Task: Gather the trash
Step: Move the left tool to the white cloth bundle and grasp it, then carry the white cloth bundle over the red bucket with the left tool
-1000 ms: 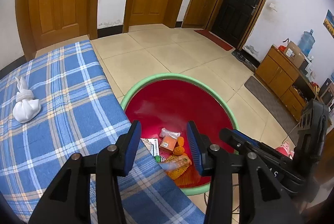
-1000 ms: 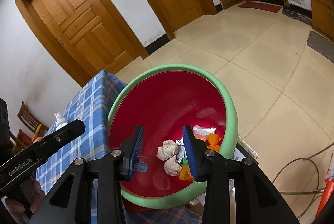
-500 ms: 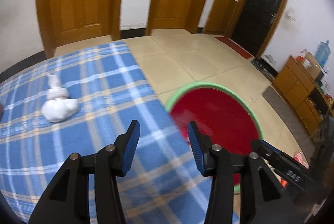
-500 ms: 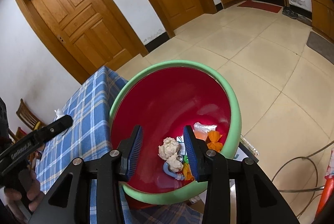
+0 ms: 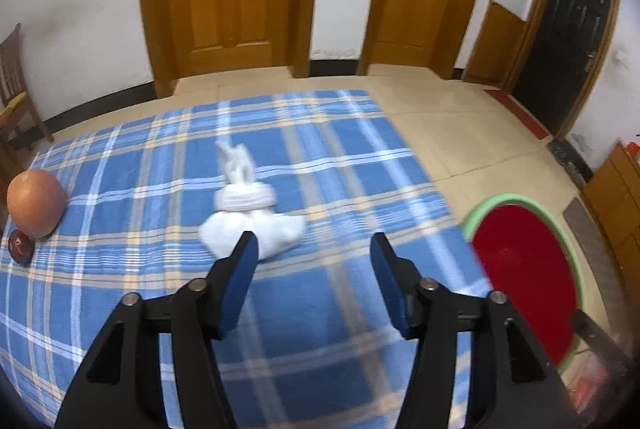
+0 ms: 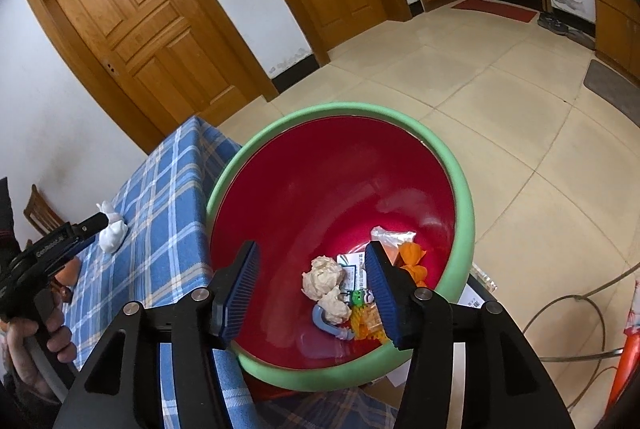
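Observation:
A white knotted bag (image 5: 250, 219) lies on the blue plaid tablecloth (image 5: 160, 189); it also shows in the right wrist view (image 6: 113, 233). My left gripper (image 5: 314, 253) is open and empty, just short of the bag, which sits by its left finger. A red basin with a green rim (image 6: 460, 181) stands beside the table and holds crumpled paper (image 6: 322, 275), orange wrappers (image 6: 412, 263) and other trash. My right gripper (image 6: 312, 265) is open and empty above the basin.
An orange-brown round fruit (image 5: 36, 203) and a small dark one (image 5: 21, 247) sit at the table's left edge. The basin (image 5: 528, 269) shows at the table's right end. Wooden doors, a chair (image 5: 12, 97) and a tiled floor surround the table.
My left gripper has swung left from over the basin to over the table, and the white bag is now close in front of it. My right gripper has stayed over the basin.

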